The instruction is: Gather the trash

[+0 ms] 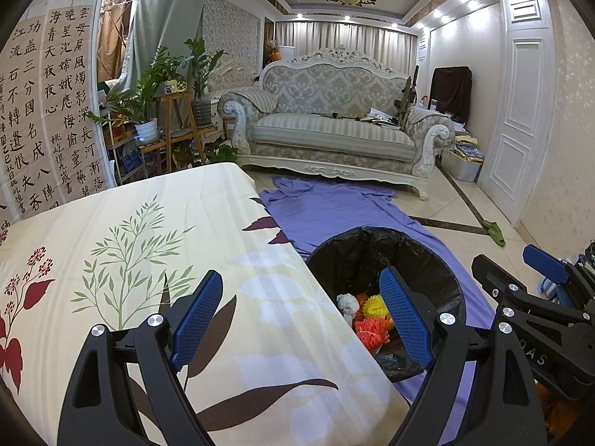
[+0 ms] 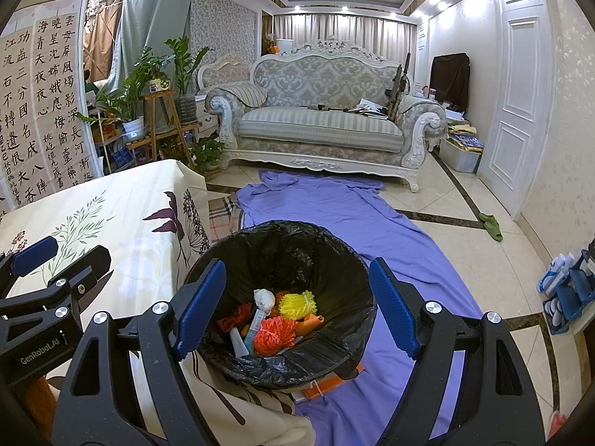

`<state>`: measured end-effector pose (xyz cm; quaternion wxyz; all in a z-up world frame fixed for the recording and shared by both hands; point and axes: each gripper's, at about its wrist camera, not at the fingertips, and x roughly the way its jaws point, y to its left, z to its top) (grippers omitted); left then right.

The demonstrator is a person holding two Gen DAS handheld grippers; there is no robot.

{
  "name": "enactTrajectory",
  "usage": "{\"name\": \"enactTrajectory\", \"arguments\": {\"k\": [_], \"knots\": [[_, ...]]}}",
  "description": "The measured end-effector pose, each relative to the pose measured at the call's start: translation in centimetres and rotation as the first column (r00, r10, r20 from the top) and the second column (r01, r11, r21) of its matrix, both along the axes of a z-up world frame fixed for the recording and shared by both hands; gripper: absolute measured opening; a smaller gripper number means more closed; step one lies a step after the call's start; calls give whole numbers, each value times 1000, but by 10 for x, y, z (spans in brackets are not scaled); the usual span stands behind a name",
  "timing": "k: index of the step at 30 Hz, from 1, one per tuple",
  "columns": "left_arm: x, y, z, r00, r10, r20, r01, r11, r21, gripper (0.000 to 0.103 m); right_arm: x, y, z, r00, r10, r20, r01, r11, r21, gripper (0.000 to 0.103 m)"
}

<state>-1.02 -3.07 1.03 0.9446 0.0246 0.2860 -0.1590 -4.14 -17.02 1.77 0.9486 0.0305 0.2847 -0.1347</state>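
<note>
The right gripper [image 2: 297, 308] hangs spread wide and empty directly above the trash bin [image 2: 282, 368], its blue fingers [image 2: 394, 308] framing the bin's mouth. Beside it, the left gripper [image 1: 303, 316] is likewise released and holds nothing, one finger over the floral-clothed surface [image 1: 148, 252] and the other over the bin's near rim. The bin, lined with a black bag [image 2: 297, 249], stands on the floor against the edge of the surface, on a purple sheet [image 2: 353, 215]. Inside lie the collected pieces: a yellow foam net [image 2: 297, 304], an orange foam net [image 2: 273, 334], a crumpled white wad [image 2: 264, 298] and a pale tube [image 2: 238, 342]. Farther off, the sheet runs to an ornate sofa [image 2: 319, 111]; potted plants [image 2: 130, 89] stand to the left, green slippers [image 2: 491, 225] near the white door [image 2: 520, 93].
</note>
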Motion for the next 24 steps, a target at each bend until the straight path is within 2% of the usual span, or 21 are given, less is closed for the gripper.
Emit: {"name": "enactTrajectory", "arguments": {"k": [24], "knots": [[-2,-1,-1,1000,-12,1,12,1000,9,84,0,0,0,1000,-1,-2,1,1000,1,77]]}}
